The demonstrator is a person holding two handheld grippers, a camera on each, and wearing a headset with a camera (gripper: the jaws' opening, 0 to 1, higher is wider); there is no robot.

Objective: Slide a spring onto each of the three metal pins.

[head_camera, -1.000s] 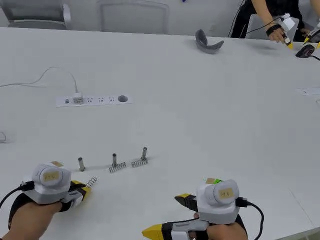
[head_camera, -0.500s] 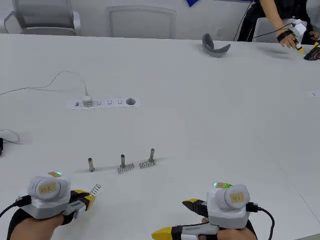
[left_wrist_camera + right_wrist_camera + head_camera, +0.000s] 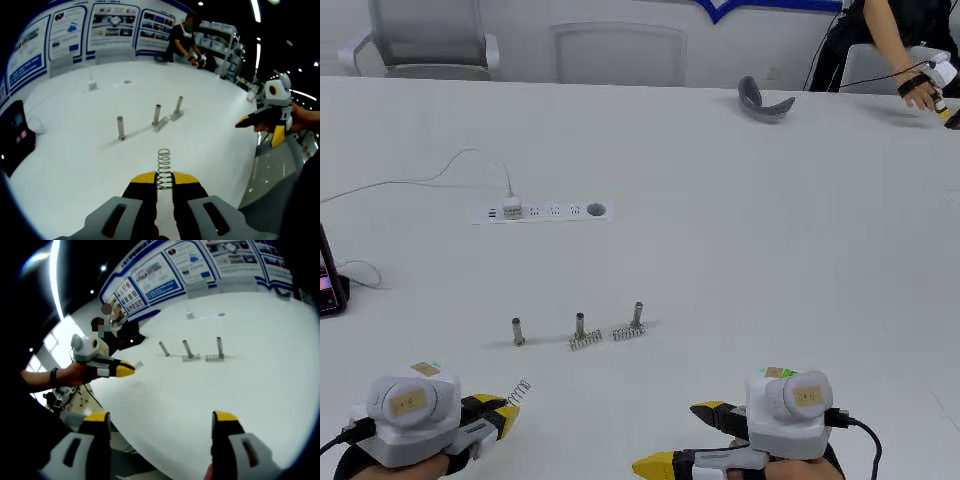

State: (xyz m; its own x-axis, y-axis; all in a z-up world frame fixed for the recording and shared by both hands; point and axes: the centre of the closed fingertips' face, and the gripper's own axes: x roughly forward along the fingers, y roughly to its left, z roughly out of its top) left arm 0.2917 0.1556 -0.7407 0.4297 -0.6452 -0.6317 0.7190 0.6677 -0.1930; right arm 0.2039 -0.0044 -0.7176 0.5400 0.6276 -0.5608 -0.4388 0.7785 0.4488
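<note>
Three upright metal pins stand in a row on the white table: left pin, middle pin, right pin. A loose spring lies at the middle pin's foot and another spring at the right pin's. My left gripper sits at the near left, shut on a third spring that sticks out past its yellow tips toward the pins. My right gripper rests at the near right, jaws wide apart and empty, with the pins ahead.
A white power strip with a plugged cable lies behind the pins. A dark phone-like device is at the left edge. A grey curved object lies far back; another person works at the far right corner.
The head camera has tilted up, shifting the whole scene down and right. The grippers and springs keep their places relative to the pins.
</note>
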